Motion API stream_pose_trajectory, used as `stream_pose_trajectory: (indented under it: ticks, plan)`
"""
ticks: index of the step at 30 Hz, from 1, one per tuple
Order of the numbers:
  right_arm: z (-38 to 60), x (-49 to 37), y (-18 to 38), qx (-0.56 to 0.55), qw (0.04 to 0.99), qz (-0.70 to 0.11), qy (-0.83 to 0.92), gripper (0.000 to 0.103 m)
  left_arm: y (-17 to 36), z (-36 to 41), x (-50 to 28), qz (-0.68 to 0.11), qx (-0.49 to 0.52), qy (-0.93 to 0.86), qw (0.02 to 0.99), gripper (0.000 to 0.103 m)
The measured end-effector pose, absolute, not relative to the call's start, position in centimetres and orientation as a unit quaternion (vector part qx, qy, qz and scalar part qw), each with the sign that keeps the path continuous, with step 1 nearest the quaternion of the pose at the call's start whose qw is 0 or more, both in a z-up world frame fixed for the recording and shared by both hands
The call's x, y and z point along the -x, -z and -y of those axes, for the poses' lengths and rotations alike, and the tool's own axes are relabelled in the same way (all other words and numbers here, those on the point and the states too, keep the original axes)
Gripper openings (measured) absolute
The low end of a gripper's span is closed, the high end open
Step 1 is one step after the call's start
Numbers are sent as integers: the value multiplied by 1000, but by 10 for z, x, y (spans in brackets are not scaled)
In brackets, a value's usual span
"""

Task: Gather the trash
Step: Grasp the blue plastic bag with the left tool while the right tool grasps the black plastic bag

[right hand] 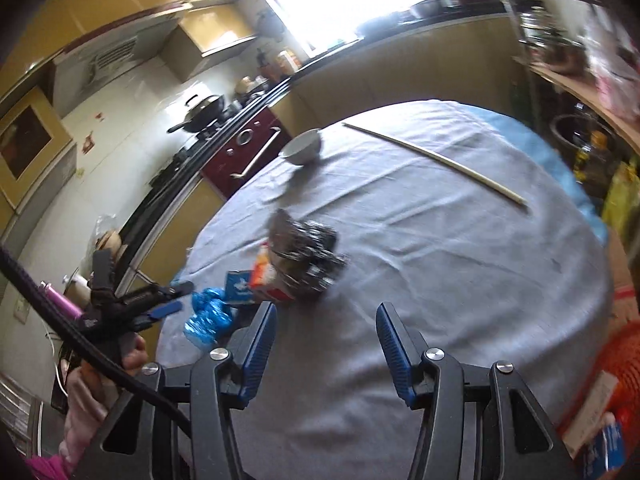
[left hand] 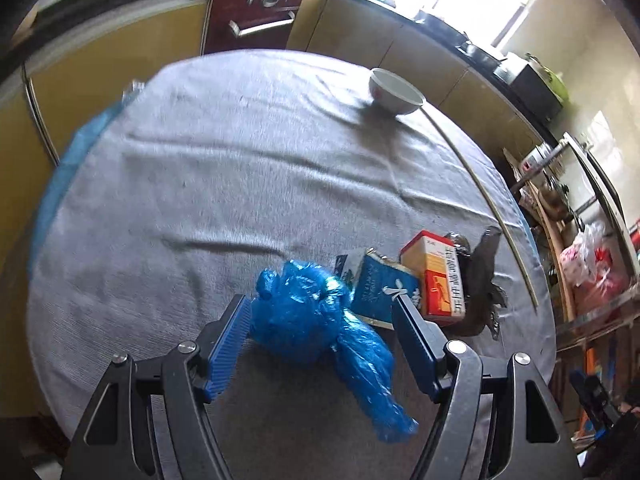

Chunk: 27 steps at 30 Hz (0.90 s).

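Collecting trash, just starting
Left gripper (left hand: 322, 312) is straddling the blue bag (left hand: 320, 320), unclamped; right gripper (right hand: 326, 340) is gaping empty; boxes (left hand: 434, 280) are waiting beyond.

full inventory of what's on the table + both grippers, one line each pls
table: 1, round, grey cloth over blue sheet, centre
blue bag: 1, blue crumpled plastic, near edge, between left jaws
blue packet: 1, dark blue with white print, right of blue bag
box: 1, orange, red and white, right of packet
black bag: 1, black crumpled plastic, behind box
bowl: 1, white, far side
stick: 1, pale, thin, long, far right edge
left gripper: 1, black, blue pads, jaws apart around blue bag
right gripper: 1, black, blue pads, jaws apart, nothing between
hand: 1, holds left gripper, pink sleeve
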State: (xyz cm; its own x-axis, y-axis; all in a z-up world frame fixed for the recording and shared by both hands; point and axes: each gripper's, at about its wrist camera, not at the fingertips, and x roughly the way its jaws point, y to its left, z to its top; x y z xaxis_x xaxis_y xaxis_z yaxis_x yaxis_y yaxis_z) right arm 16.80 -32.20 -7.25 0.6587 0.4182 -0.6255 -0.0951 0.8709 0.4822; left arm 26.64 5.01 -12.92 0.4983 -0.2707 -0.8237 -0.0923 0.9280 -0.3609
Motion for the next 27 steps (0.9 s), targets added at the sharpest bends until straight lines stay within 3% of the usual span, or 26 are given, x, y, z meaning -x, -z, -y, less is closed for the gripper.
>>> stream_pose_trajectory:
  ticks: [12, 22, 27]
  plan:
    - [250, -294, 119, -194, 862, -442, -155, 57, 152, -54, -279, -512, 183, 70, 837, 73]
    - [244, -327, 178, -198, 832, -501, -131, 57, 163, -57, -281, -513, 187, 90, 833, 60]
    - [244, -325, 181, -187, 842, -489, -125, 46, 164, -54, -279, -507, 178, 98, 838, 56]
